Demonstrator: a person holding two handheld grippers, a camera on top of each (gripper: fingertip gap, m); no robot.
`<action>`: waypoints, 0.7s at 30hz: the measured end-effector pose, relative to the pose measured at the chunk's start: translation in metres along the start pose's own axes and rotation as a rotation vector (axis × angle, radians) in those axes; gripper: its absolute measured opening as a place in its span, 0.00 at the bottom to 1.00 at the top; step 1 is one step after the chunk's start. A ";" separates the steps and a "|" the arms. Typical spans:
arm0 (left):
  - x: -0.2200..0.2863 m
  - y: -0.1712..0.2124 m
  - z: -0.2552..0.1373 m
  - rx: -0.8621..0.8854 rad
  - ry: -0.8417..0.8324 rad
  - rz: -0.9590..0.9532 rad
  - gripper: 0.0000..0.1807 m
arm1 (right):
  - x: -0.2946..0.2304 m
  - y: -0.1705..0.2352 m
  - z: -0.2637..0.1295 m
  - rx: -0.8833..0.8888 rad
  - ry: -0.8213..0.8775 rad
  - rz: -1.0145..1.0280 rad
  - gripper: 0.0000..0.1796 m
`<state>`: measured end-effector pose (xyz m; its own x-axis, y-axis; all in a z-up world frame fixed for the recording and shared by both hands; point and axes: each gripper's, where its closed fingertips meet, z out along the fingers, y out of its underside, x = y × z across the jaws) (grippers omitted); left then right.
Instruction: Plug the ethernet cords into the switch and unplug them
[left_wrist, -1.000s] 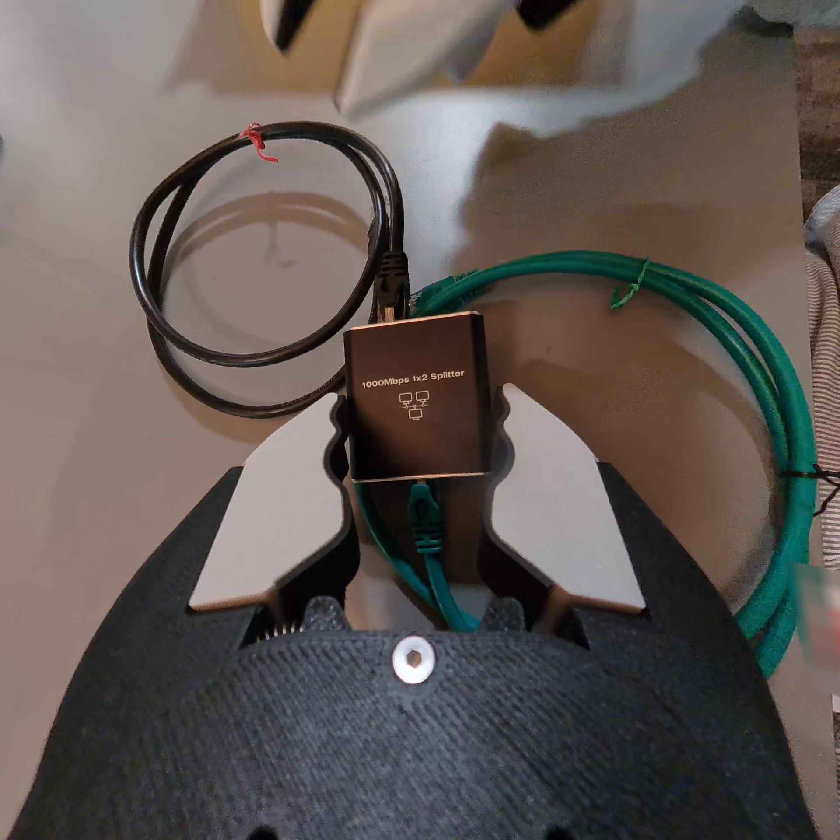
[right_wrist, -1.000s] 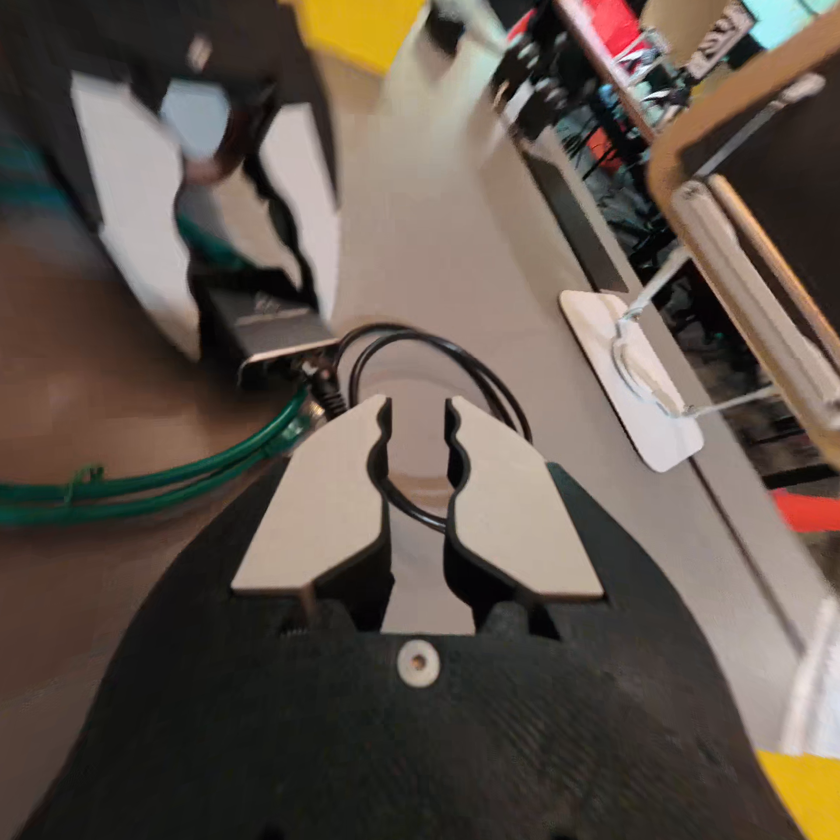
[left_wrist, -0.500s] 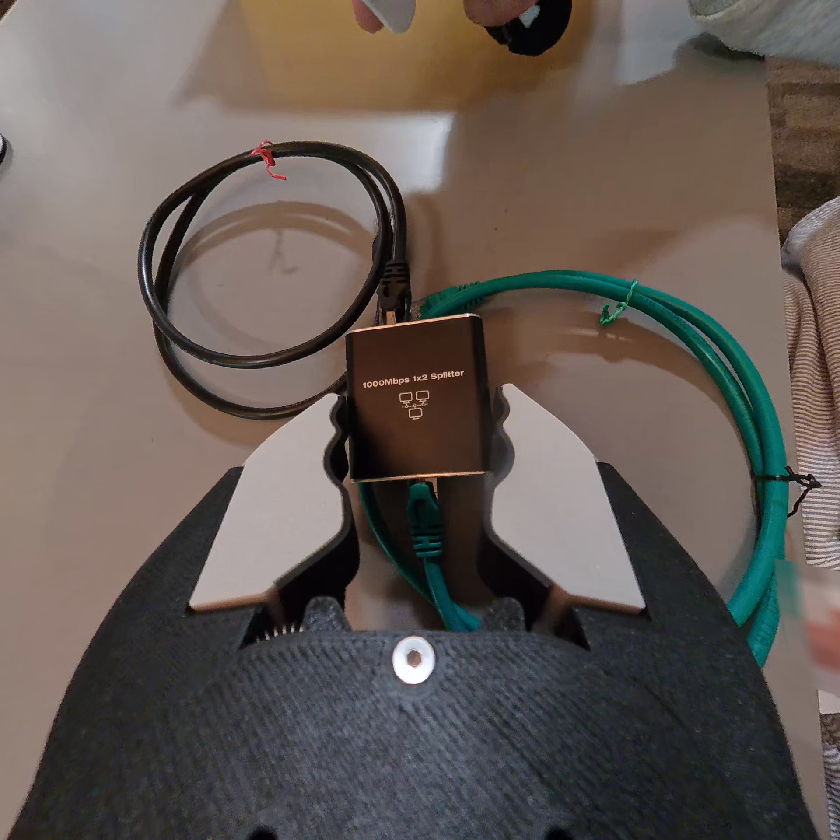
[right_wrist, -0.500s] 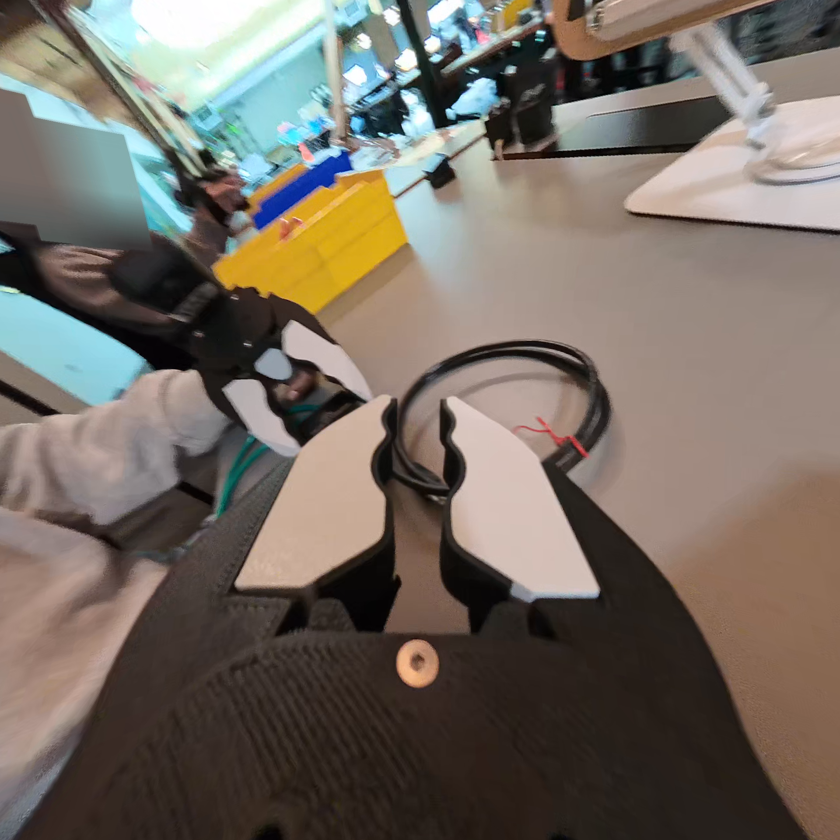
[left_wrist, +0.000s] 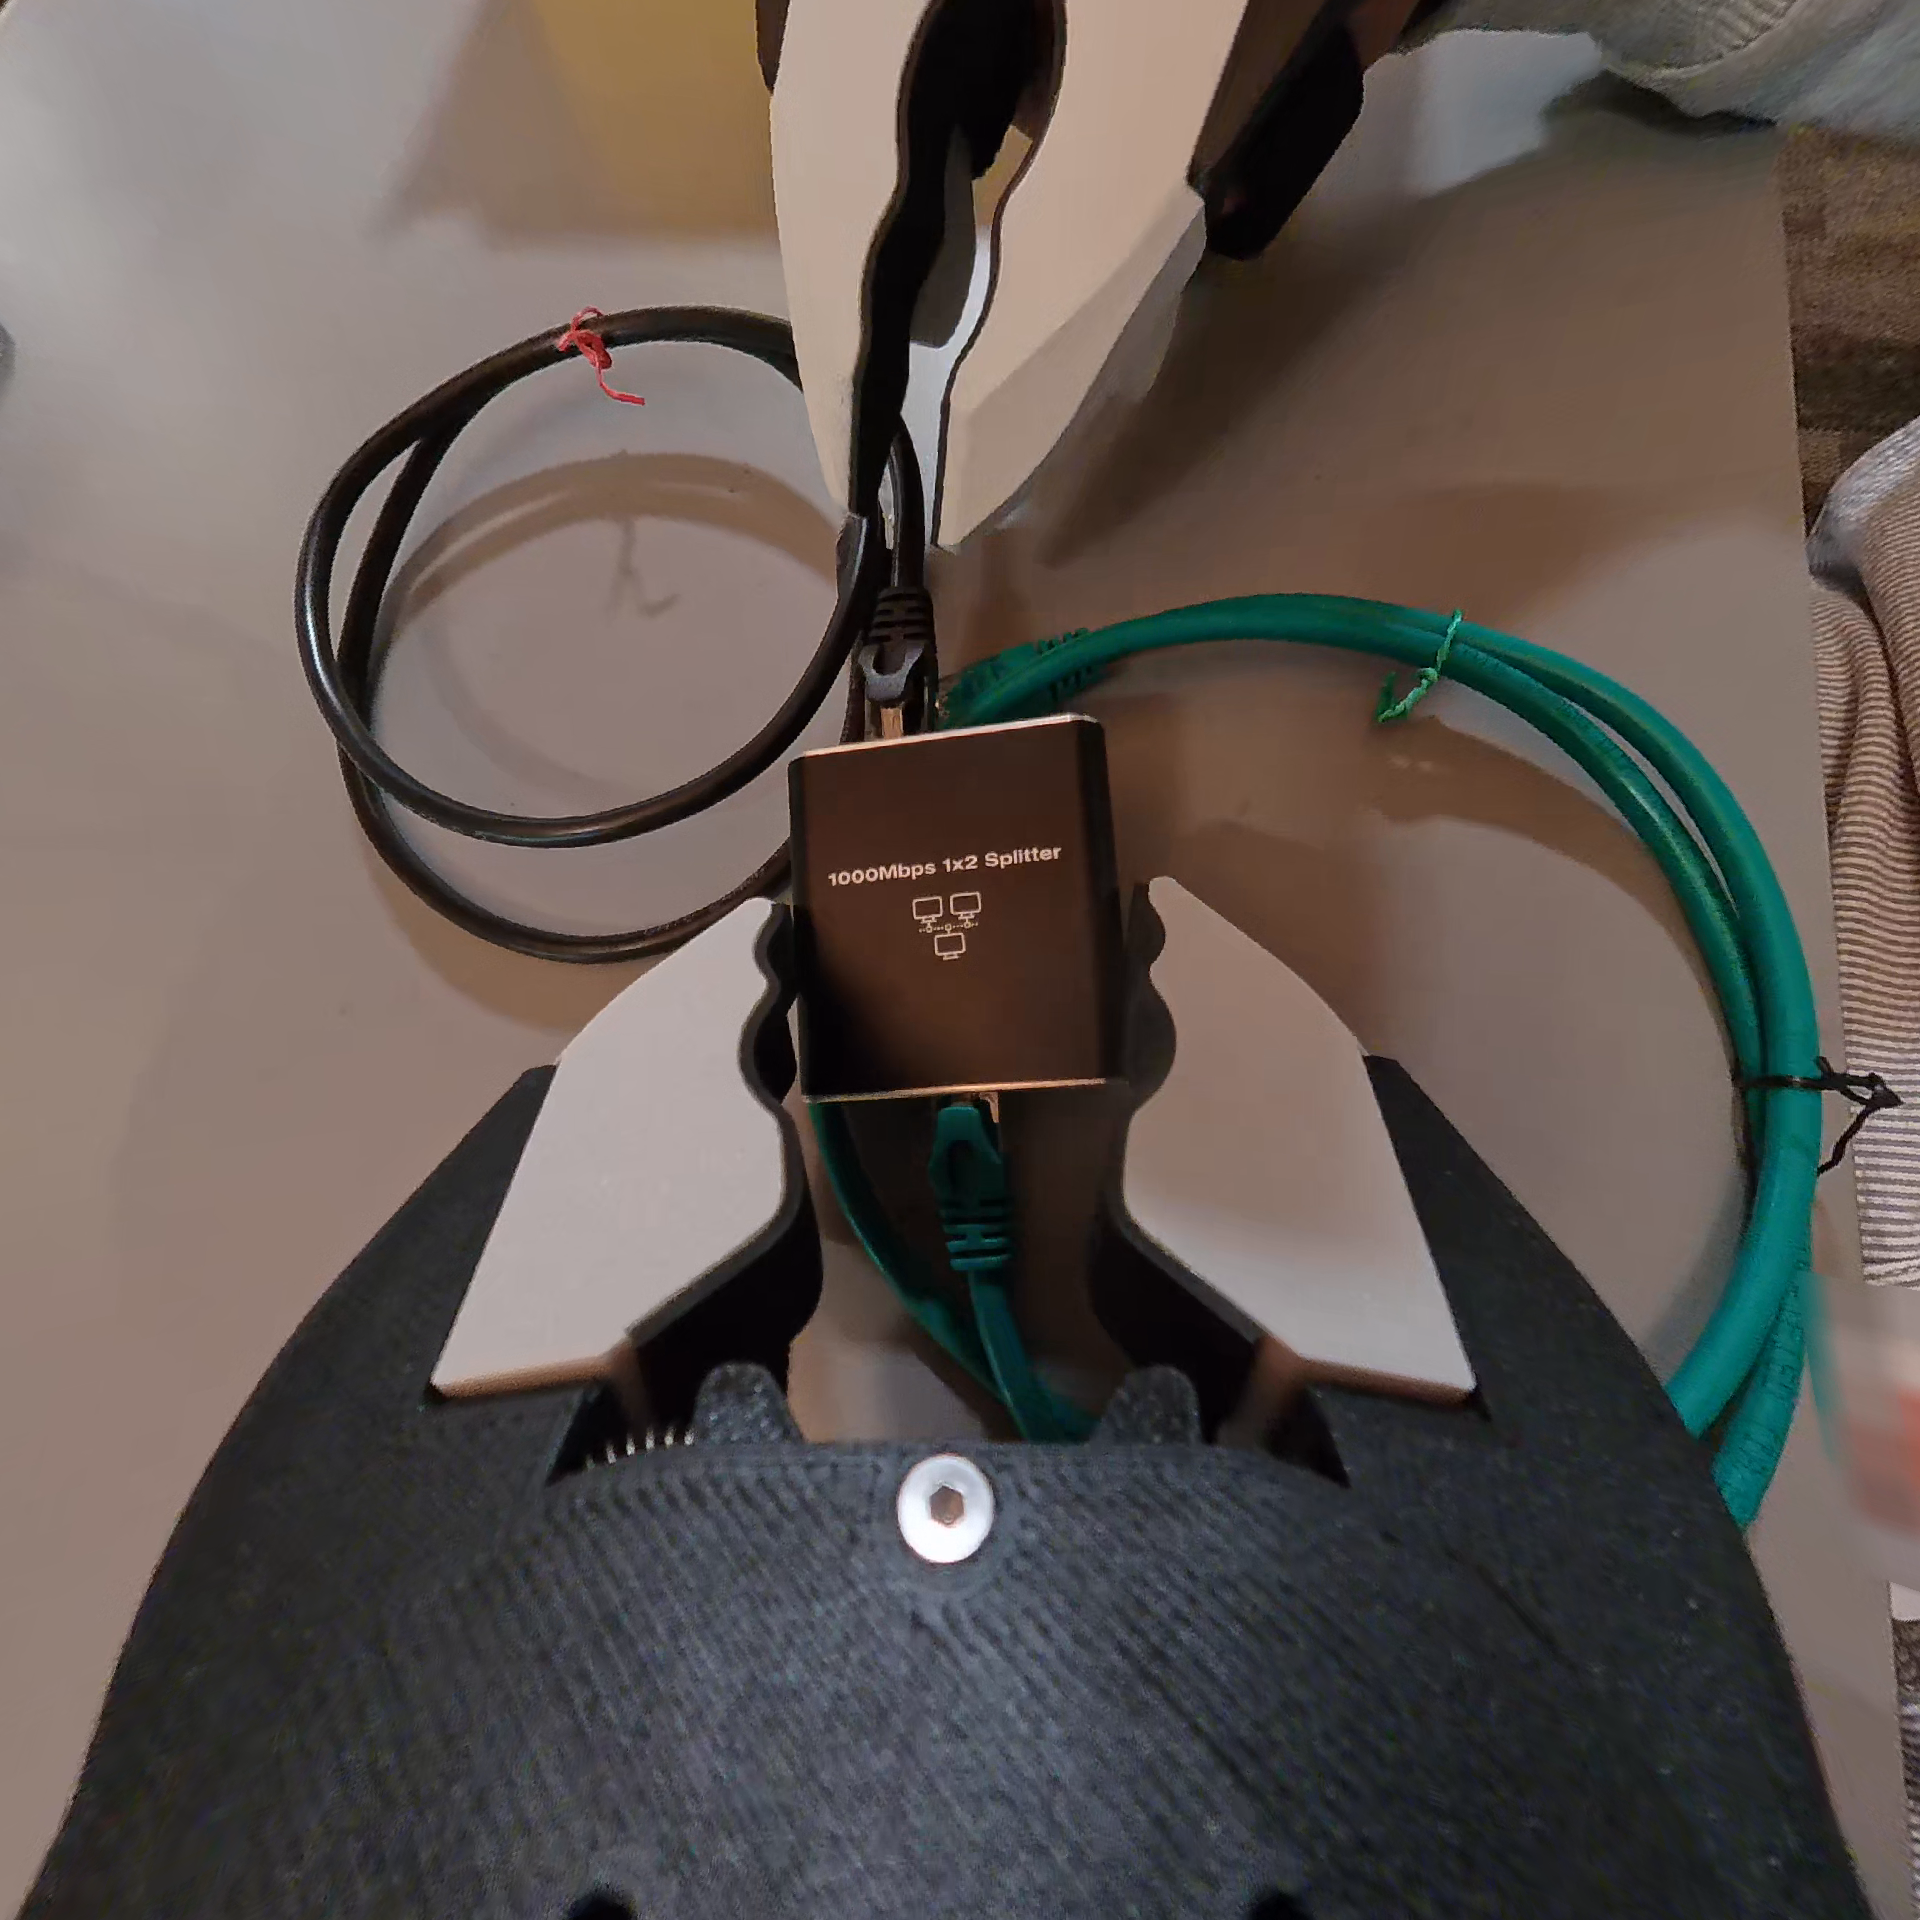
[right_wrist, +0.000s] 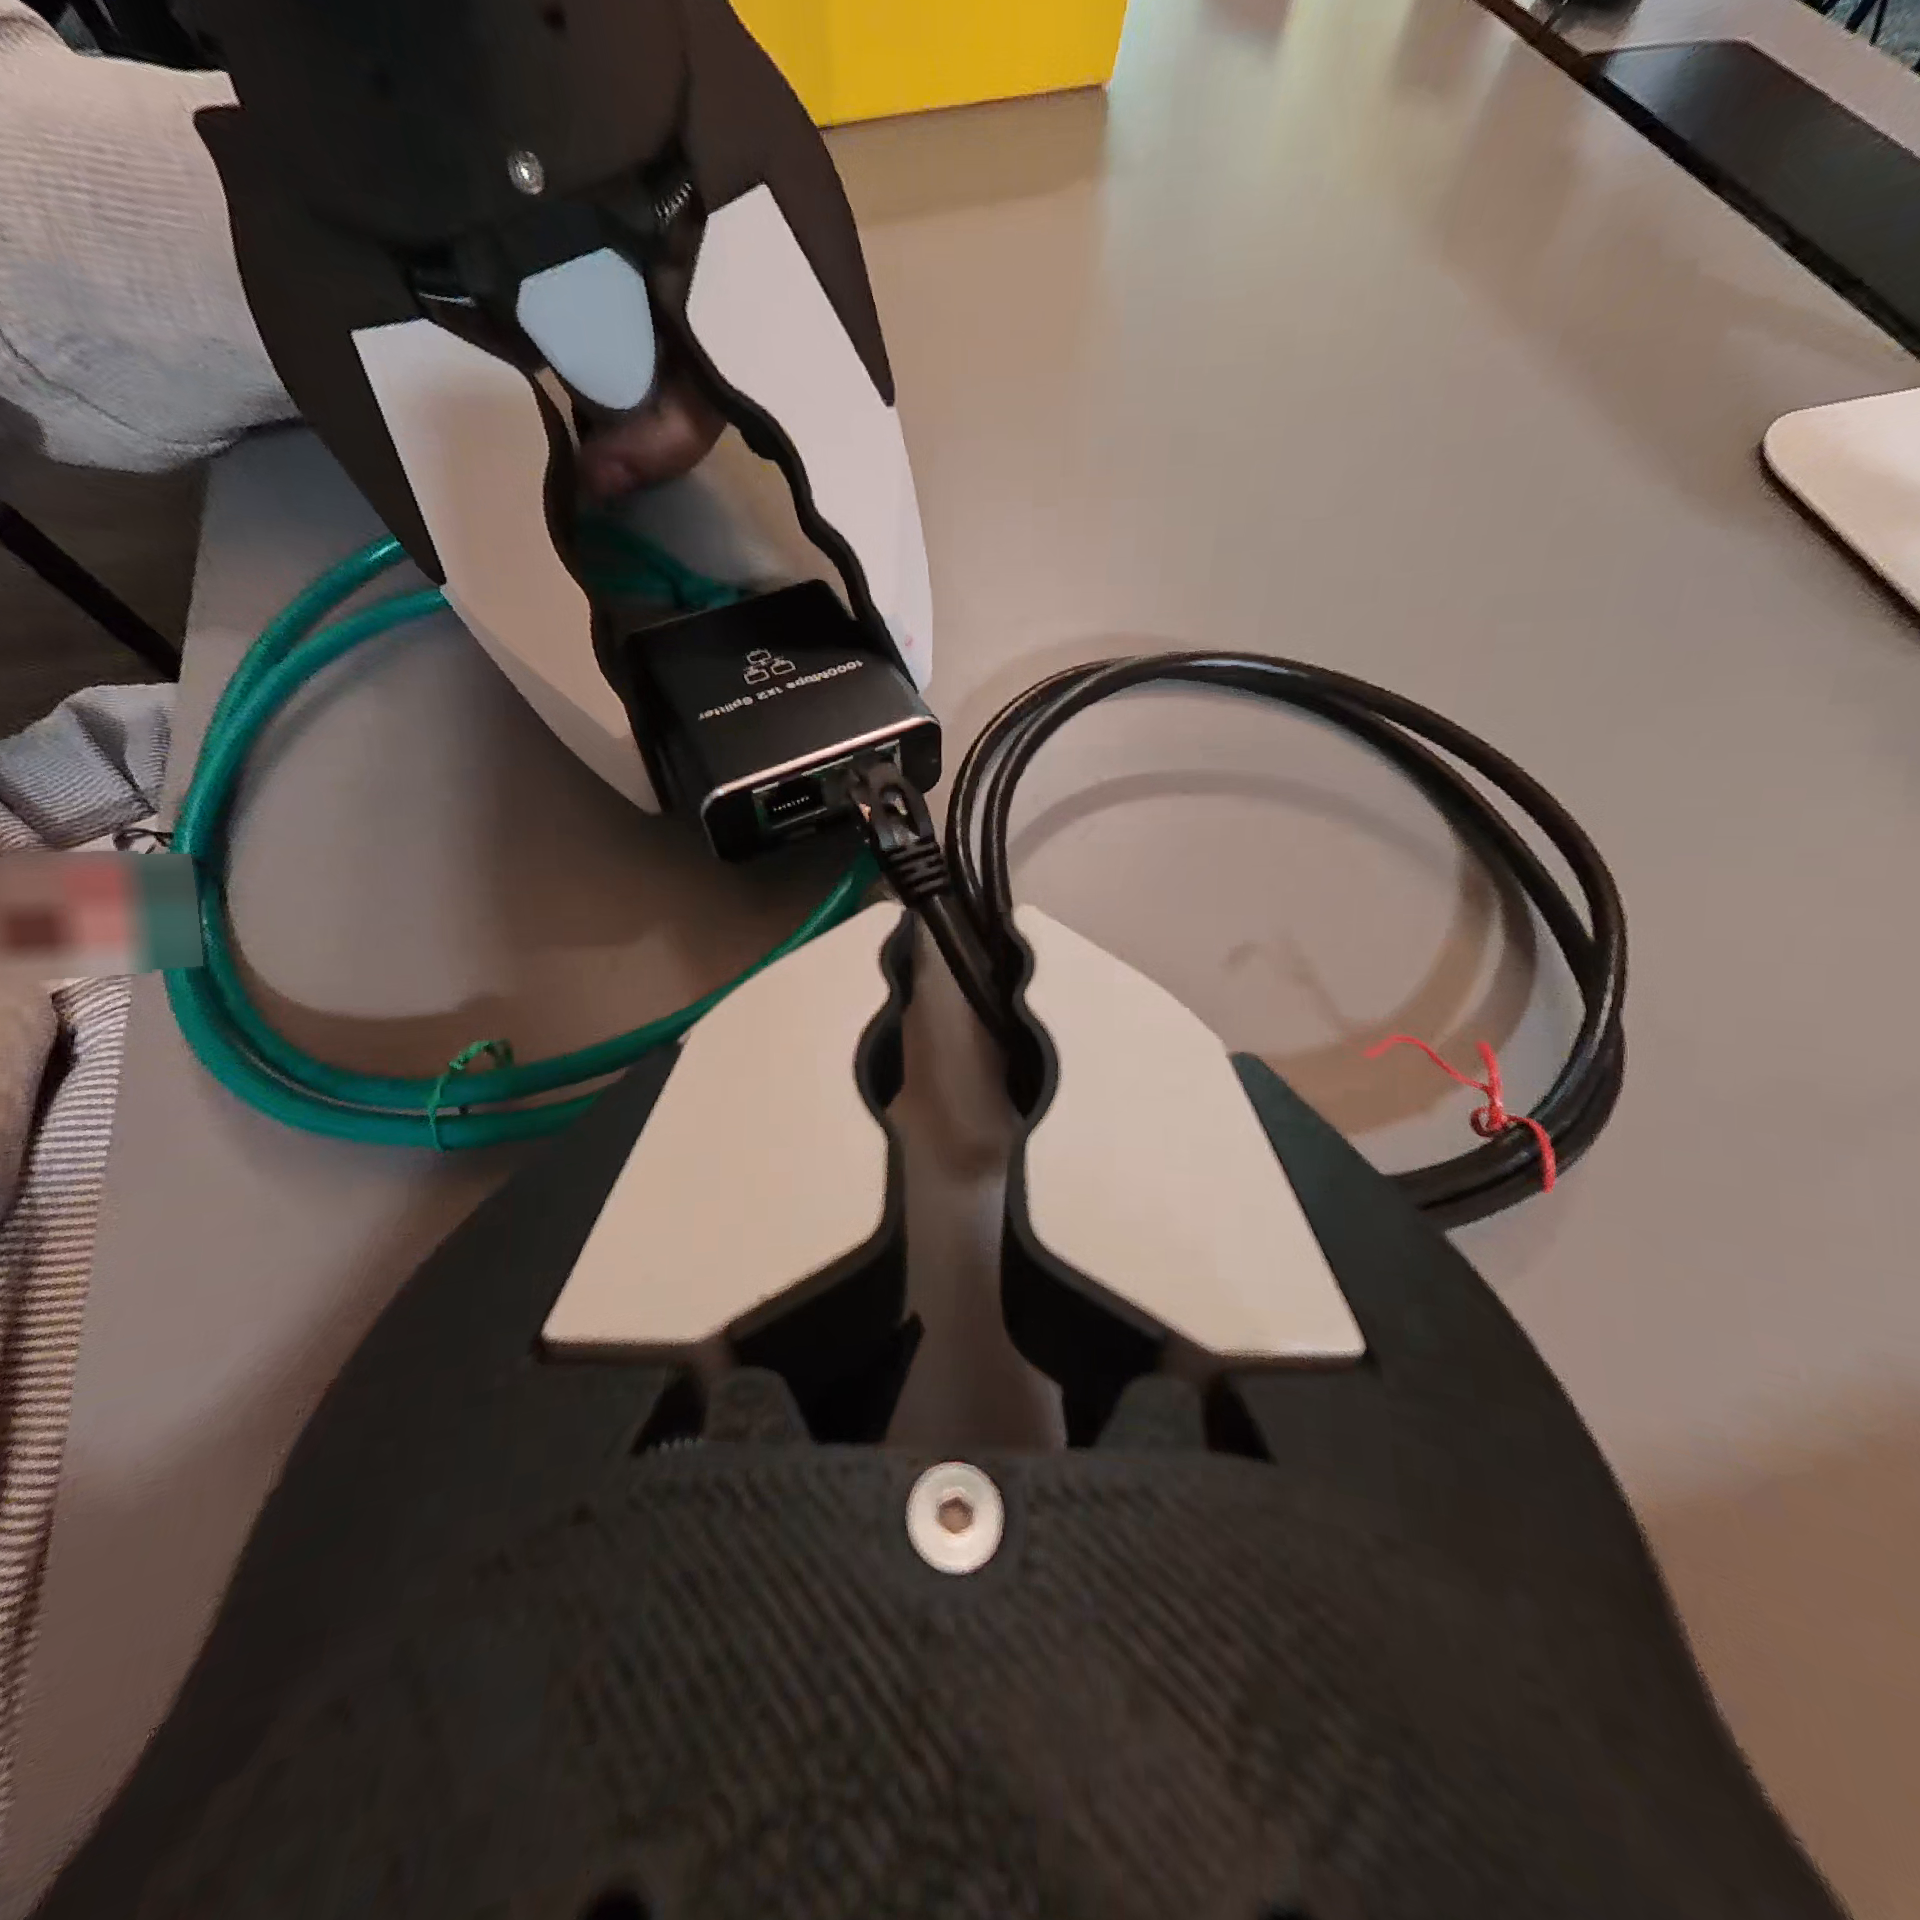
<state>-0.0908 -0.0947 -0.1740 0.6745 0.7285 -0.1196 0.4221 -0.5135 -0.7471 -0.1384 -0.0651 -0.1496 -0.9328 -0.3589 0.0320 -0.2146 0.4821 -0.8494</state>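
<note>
Left gripper (left_wrist: 951, 914) clamps the black switch (left_wrist: 951, 914); right gripper (right_wrist: 956, 935) straddles the plugged black cord (right_wrist: 961, 951), jaws narrow, not clearly pinching; green cord (left_wrist: 977, 1195) plugged opposite.

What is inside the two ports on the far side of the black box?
In the black box, one port holds the black plug; the other port is empty, its contacts showing. How deep the plug sits is hidden inside.
</note>
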 end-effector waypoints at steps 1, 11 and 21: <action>0.000 0.000 0.000 0.000 0.001 0.001 0.35 | 0.000 -0.001 0.000 0.004 0.001 -0.009 0.08; 0.000 0.001 0.001 -0.011 -0.002 0.008 0.35 | 0.000 0.008 0.008 -0.072 0.084 -0.205 0.05; 0.002 0.002 0.002 -0.020 -0.003 0.025 0.35 | -0.005 0.007 0.005 -0.059 0.038 -0.229 0.04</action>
<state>-0.0901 -0.0937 -0.1773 0.6829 0.7170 -0.1399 0.4172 -0.5400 -0.7310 -0.1333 -0.0642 -0.1581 -0.8678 -0.4343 0.2414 -0.4376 0.4377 -0.7854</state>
